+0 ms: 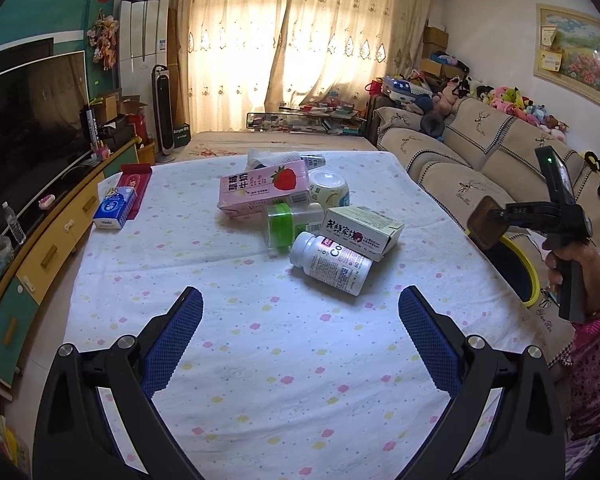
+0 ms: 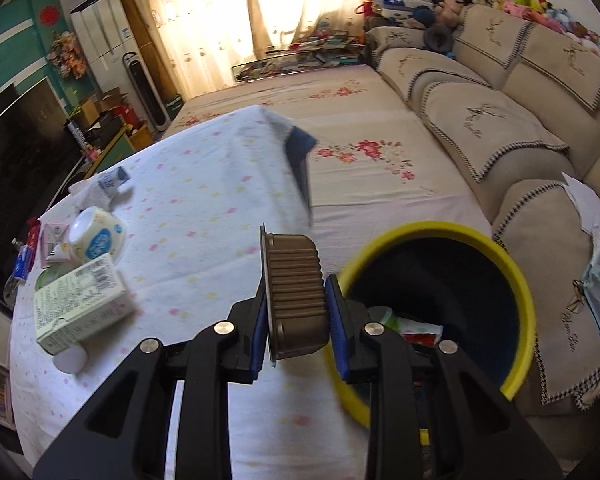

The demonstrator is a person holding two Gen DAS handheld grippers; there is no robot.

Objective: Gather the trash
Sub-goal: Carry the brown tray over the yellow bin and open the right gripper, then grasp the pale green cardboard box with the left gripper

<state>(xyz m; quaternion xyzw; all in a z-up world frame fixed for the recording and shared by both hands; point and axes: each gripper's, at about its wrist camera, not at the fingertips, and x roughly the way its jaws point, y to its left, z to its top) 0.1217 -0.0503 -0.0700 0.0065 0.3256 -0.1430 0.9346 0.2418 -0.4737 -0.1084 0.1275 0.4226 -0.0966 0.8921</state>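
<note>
A: What does the right hand-held gripper [image 2: 296, 316] hold?
B: A brown ribbed cup [image 2: 296, 300], near the yellow bin [image 2: 516, 280] at the table's [image 2: 204, 216] right edge.
A: The left hand-held gripper [image 1: 300, 308]?
B: Spread wide, holding nothing.

My left camera looks low across the table [image 1: 260, 360] toward the curtains. My right camera looks down near the yellow bin [image 2: 516, 280]. Both see the table and sofa [image 1: 480, 148].
</note>
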